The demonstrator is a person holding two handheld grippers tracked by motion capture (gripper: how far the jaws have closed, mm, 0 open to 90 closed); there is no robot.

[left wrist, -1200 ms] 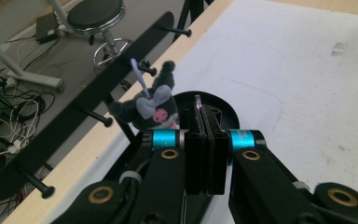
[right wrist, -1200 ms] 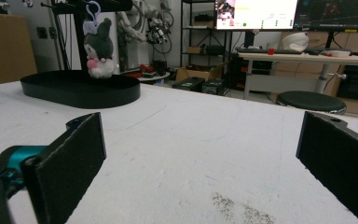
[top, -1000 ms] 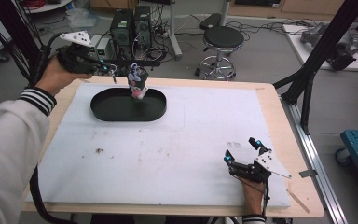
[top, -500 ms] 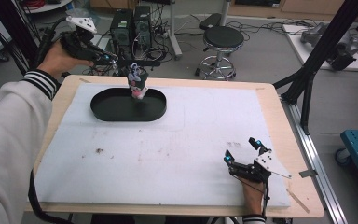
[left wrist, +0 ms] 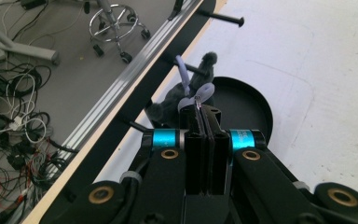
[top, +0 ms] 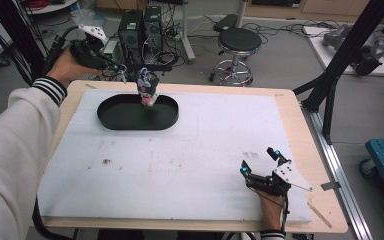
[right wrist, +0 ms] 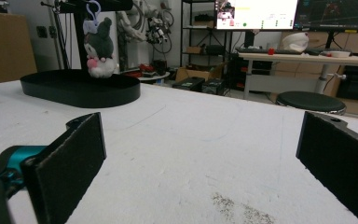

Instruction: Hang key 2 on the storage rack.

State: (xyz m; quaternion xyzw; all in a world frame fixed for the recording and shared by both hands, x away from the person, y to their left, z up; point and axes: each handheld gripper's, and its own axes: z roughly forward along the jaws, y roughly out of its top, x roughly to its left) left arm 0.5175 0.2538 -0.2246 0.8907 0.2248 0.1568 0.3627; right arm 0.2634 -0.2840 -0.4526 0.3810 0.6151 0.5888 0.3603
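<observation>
Plush toy (left wrist: 193, 88), soft and grey, half hidden beyond left gripper (left wrist: 200, 105), whose jaws pinch its lilac loop (left wrist: 204, 93); right gripper (right wrist: 200, 154) released.

Tray (top: 115, 120) at surface's (top: 190, 170) eleven o'clock; plush toy (top: 148, 89) hanging above tray's far rim; left gripper (top: 124, 70) at toy's nine o'clock; right gripper (top: 259, 161) at five o'clock.

A wooden table (top: 300, 107) carries a white foam sheet (top: 220, 145), with a black oval tray (top: 111, 119) on it.
</observation>
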